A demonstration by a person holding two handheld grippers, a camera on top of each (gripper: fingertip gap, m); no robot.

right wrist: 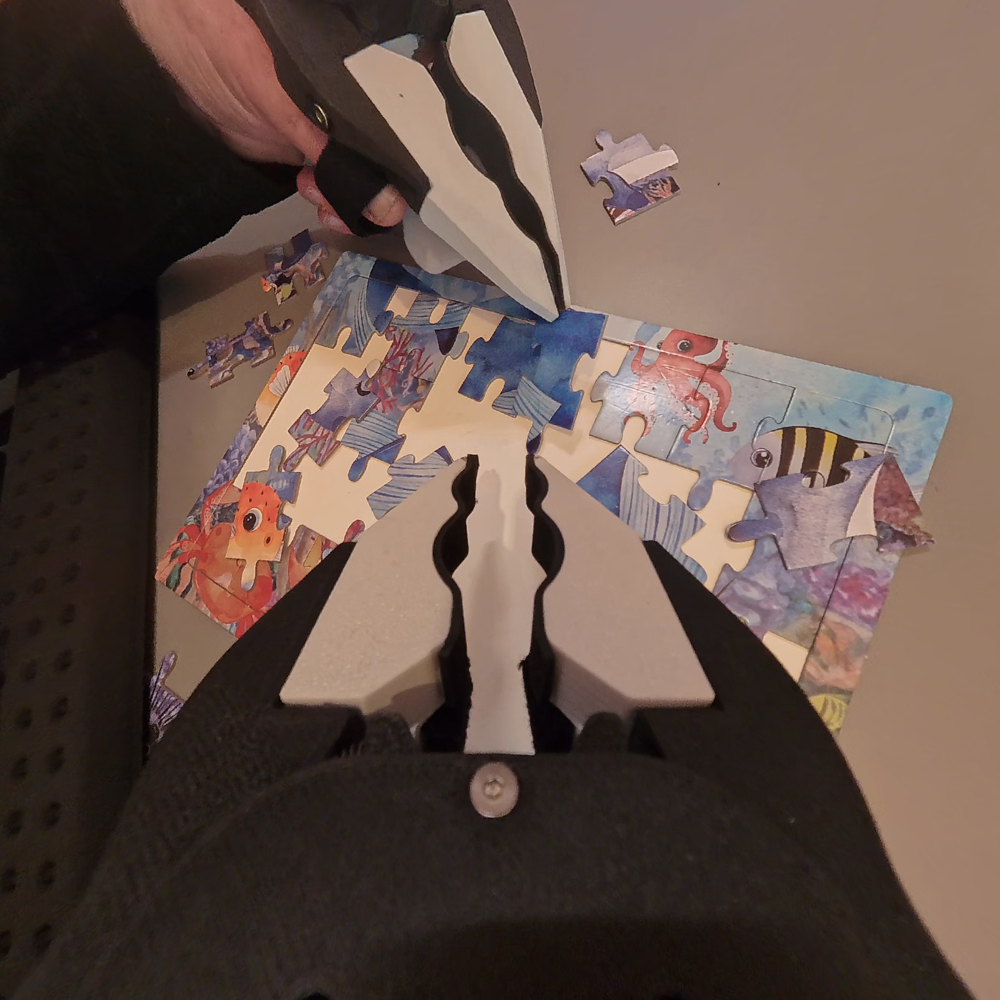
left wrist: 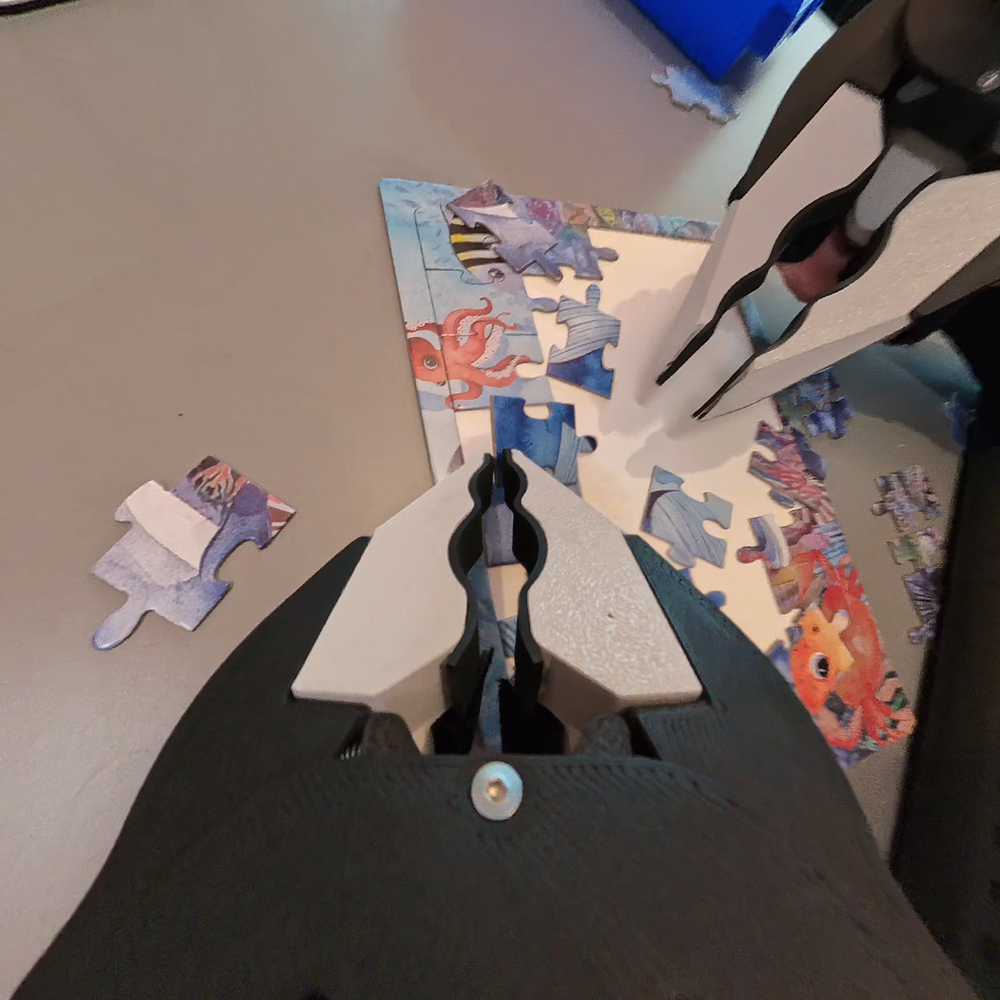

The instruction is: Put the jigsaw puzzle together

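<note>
Now we keep our left hand-held gripper (right wrist: 557, 308) pinched on the blue piece (right wrist: 563, 357) in the tray (right wrist: 920, 411), slide it flat into place, and hold our right hand-held gripper (right wrist: 500, 460) apart above.

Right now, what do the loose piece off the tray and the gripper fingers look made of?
Loose piece: printed paper on cardboard, matte; its picture layer is peeling back, white beneath. Left gripper fingers: pale speckled hard plastic, probably 3D-printed, with black wavy inner pads.
</note>
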